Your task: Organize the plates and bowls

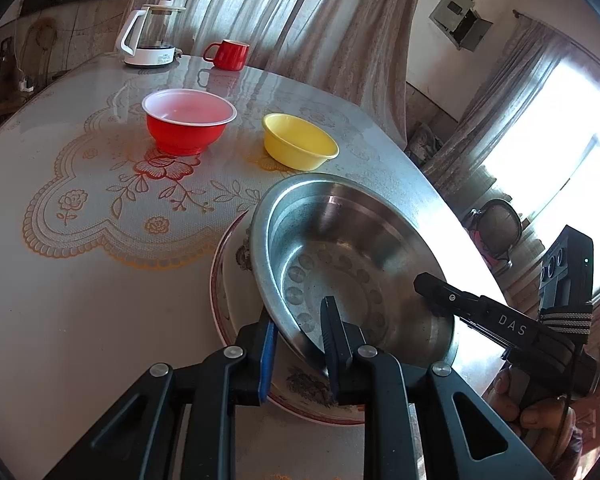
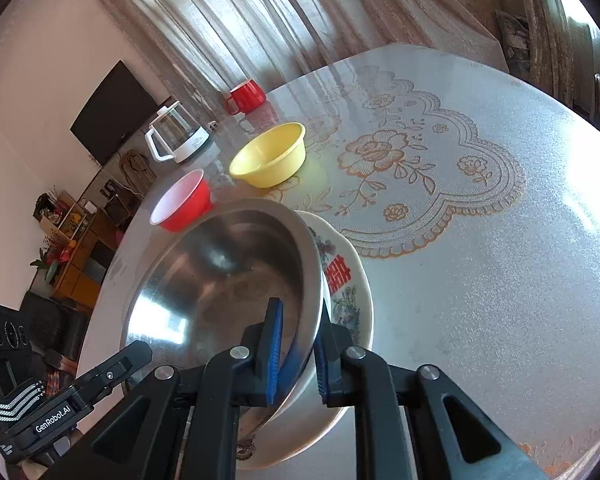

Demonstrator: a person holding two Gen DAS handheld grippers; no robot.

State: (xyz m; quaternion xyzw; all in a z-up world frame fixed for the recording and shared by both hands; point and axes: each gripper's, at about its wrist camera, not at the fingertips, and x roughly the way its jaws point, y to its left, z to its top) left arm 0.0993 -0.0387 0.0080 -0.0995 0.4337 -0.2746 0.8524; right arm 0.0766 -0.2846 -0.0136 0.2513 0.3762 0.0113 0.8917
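A steel bowl [image 1: 340, 248] sits on a white floral plate [image 1: 236, 272] on the table. My left gripper [image 1: 300, 344] is shut on the bowl's near rim, one finger inside and one outside. My right gripper [image 2: 298, 352] is shut on the opposite rim of the steel bowl [image 2: 228, 272], above the plate [image 2: 344, 280]. The right gripper also shows in the left wrist view [image 1: 432, 288], and the left gripper in the right wrist view [image 2: 140, 350]. A red bowl [image 1: 188, 120] [image 2: 182, 202] and a yellow bowl [image 1: 298, 140] [image 2: 270, 154] stand farther back, apart.
A glass kettle on a white base [image 1: 150, 36] [image 2: 178, 134] and a red mug [image 1: 228, 54] [image 2: 248, 96] stand at the table's far edge. A lace-patterned mat [image 1: 112, 208] [image 2: 428, 176] covers the table's middle. Curtains hang behind.
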